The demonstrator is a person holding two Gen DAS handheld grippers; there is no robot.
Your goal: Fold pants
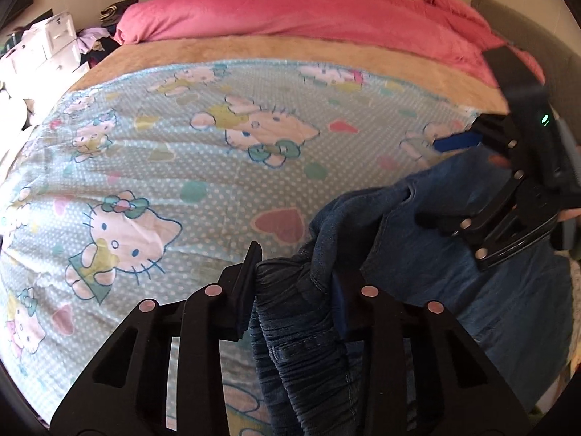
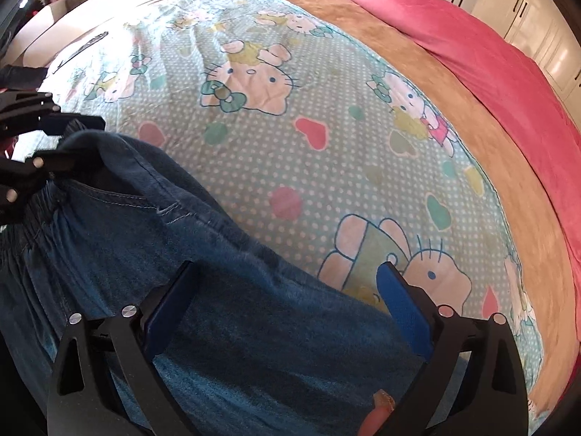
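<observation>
The blue denim pants with a gathered elastic waistband (image 1: 435,261) lie bunched at the near edge of the bed, straight ahead of both tools and partly draped between them. They look soft and limp rather than stiff: the cloth sags, wrinkles and folds on itself, so it will likely droop from whatever point is pinched and slide little on the fuzzy bedding. Denim of this kind probably has some weight, so a single pinch would let the legs hang. The sturdiest hold seems to be the waistband, where the elastic and stitched seam give a thick, firm edge.

The left gripper (image 1: 294,290) has the bunched waistband between its two fingers, jaws drawn in against the wad of fabric. The right gripper (image 2: 283,309) stands wide apart, its blue-padded fingers (image 2: 403,309) spread with denim lying below and between them, pinching nothing; in the left wrist view it (image 1: 441,181) hangs to the right over the cloth.

Beyond the fingertips spreads the pale blue polka-dot blanket printed with cartoon cats and hearts (image 2: 290,116), then a tan plush band (image 1: 290,49), then a rumpled pink duvet (image 1: 308,7) farthest ahead.
</observation>
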